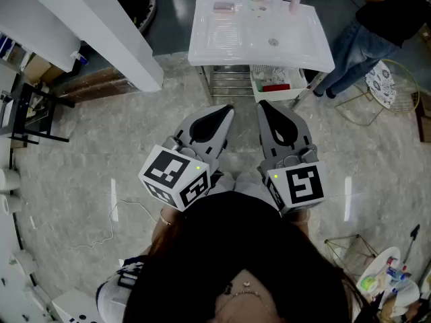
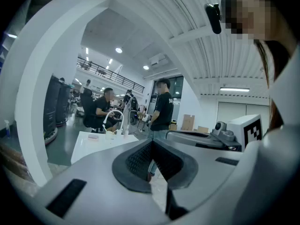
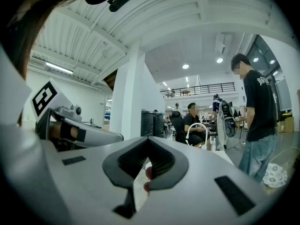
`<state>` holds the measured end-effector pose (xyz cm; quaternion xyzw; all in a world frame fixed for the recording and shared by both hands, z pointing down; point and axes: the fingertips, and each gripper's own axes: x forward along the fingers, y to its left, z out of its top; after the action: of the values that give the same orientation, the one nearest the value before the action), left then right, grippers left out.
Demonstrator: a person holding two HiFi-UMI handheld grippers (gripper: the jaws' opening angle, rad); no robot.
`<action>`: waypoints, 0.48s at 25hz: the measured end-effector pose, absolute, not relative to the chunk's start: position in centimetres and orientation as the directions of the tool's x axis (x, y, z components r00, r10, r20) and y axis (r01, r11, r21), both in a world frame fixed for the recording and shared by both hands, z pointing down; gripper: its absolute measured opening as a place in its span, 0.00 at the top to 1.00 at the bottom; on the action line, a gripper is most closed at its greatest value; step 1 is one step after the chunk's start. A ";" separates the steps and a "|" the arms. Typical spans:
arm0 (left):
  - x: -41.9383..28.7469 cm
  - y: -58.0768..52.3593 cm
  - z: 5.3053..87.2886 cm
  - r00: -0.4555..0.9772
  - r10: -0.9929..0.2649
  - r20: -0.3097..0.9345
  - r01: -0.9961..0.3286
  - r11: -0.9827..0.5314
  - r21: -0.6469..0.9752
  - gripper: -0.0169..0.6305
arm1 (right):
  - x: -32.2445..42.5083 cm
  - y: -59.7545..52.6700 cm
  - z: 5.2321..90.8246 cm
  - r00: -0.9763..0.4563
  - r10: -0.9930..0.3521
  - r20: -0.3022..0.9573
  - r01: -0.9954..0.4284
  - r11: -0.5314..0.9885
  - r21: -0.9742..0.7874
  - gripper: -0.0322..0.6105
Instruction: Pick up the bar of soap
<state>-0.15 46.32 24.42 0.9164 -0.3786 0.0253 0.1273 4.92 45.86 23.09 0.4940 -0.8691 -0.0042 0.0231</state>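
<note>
Pale pink bar of soap (image 1: 223, 7), lying flat, on far-left corner of white sink (image 1: 202, 49)

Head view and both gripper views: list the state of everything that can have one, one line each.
Grey left gripper: jaws shut, nothing between them.
Grey right gripper: jaws shut, nothing between them.
White rectangular sink: upright on its metal stand.
Pink bar of soap: lying flat on the sink's far left corner, untouched by either gripper.
</note>
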 end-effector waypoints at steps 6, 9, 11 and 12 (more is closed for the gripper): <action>1.2 46.5 24.4 0.711 -0.687 0.150 -0.702 -0.678 0.218 0.96 | 6.4 46.0 23.2 -0.513 -0.857 0.053 -0.856 0.515 0.035 0.94; 2.2 46.5 24.5 0.704 -0.695 0.149 -0.709 -0.672 0.215 0.96 | 7.3 46.2 23.1 -0.535 -0.844 0.033 -0.844 0.536 0.023 0.94; 3.1 46.7 24.6 0.699 -0.700 0.148 -0.714 -0.667 0.214 0.96 | 8.1 46.3 23.4 -0.548 -0.836 0.038 -0.835 0.549 0.031 0.94; 3.4 46.8 24.7 0.696 -0.703 0.148 -0.716 -0.664 0.216 0.96 | 8.4 46.3 23.6 -0.553 -0.832 0.043 -0.832 0.554 0.038 0.94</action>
<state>3.43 46.79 24.73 0.9117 -0.3891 0.0259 0.1295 8.39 46.34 23.60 0.4722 -0.8810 -0.0065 0.0278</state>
